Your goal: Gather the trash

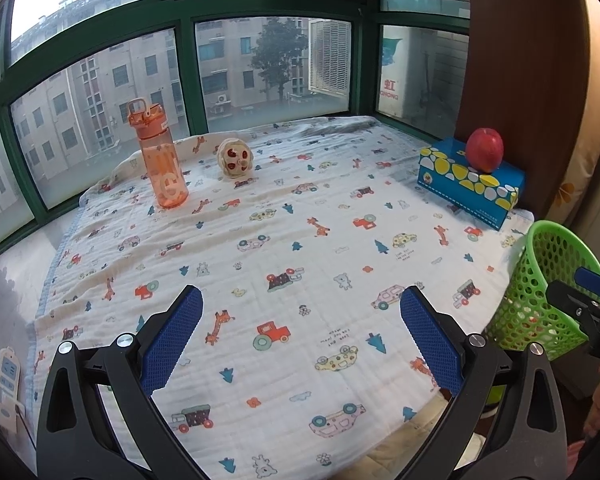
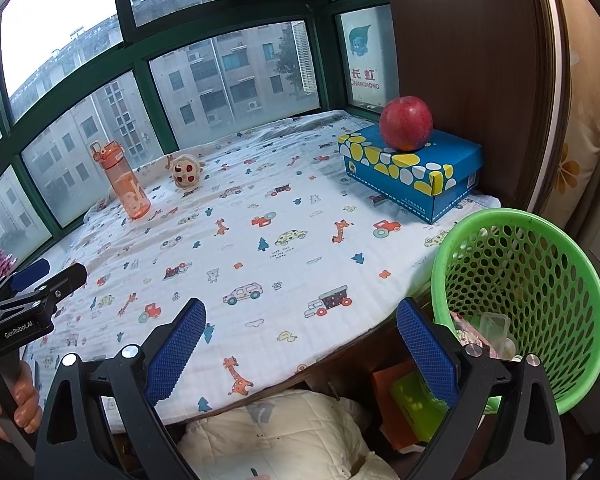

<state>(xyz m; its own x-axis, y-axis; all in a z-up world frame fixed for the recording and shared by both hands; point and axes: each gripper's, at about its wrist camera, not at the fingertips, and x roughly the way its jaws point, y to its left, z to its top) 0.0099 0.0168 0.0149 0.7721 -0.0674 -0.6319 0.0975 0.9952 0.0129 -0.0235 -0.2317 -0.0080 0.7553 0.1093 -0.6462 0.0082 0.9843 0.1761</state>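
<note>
In the left wrist view, the left gripper [image 1: 300, 336] has its two blue-padded fingers spread wide apart, and nothing sits between them. They hang over a white cloth printed with little cars, giraffes and trees [image 1: 260, 240]. Far off on the left stands a see-through orange plastic water bottle [image 1: 162, 160] with big pale letters on its side that cannot be read clearly. Just right of it lies a small cream round toy with red spots [image 1: 236, 158]. Far on the right is a blue cardboard box with yellow and white pebble shapes [image 1: 470, 180], and a red apple [image 1: 485, 149] sits on top of it. At the near right edge stands a green plastic basket full of holes [image 1: 548, 280], with some bits showing through its wall. The right gripper [image 1: 588, 296] pokes in beside the basket. In the right wrist view, the right gripper's fingers are also wide open and hold nothing. The green basket is just to their right, very close, and some wrappers and a clear plastic piece lie inside it. No loose trash shows on the cloth, so the job looks nearly done or done. The basket lies right of both grippers, and the right hand is much nearer to it. Outside the window a sign reads "CHANGHONG" [image 2: 365, 80]. The left gripper at the near left says "GenRobot.AI" on its body.
</note>
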